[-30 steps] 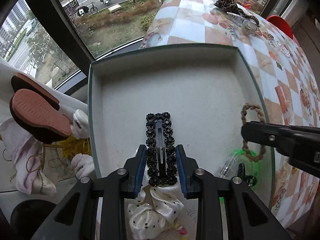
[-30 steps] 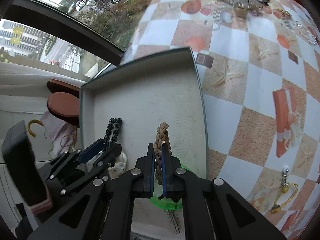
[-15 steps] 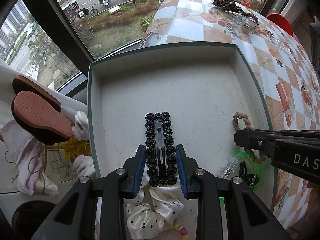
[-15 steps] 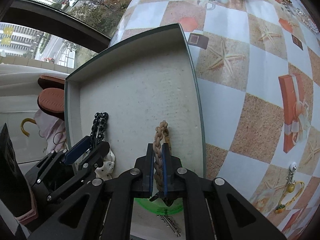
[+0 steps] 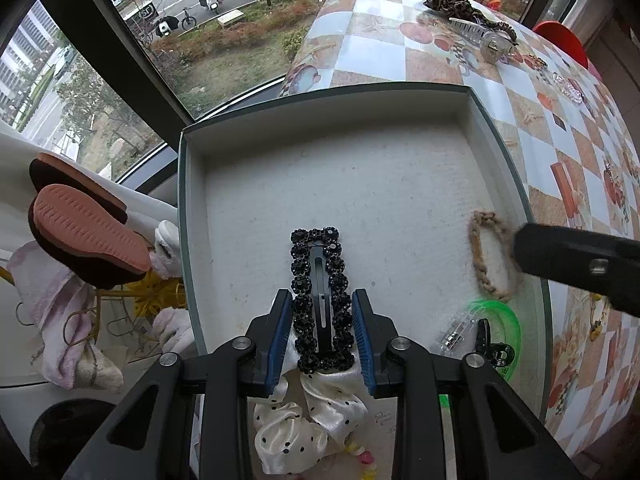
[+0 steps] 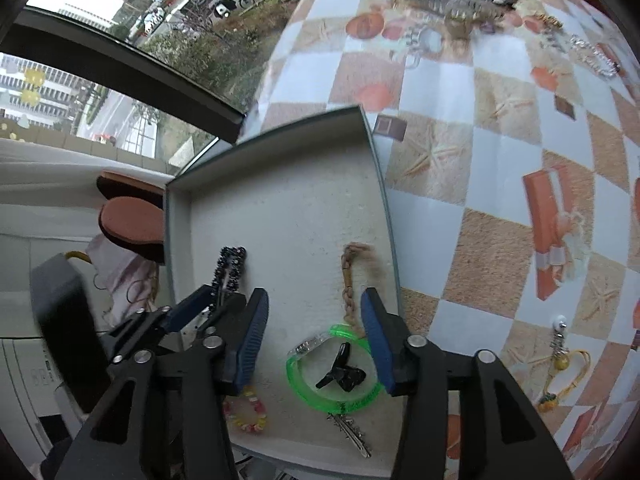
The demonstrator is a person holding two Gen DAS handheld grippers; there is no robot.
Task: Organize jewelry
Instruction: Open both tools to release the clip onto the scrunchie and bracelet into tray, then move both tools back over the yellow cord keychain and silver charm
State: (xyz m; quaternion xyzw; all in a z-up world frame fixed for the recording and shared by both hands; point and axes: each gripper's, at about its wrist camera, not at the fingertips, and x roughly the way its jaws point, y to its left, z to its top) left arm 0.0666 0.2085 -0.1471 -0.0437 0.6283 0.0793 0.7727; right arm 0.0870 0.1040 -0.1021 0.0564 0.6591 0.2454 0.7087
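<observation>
At four o'clock in the box (image 5: 496, 148), the right gripper (image 6: 316, 332) has just sprung open, leaving the braided bracelet (image 5: 486, 256) delivered, while the left gripper (image 5: 322, 336), jaws also just parted, releases the black hair clip (image 5: 320, 288).

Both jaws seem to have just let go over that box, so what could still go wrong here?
The black beaded clip still lies between the left gripper's just-opened jaws, so lifting carelessly might drag it out. The braided band, just released by the right gripper, lies close to the box's right wall and could snag on the withdrawing jaws.
</observation>
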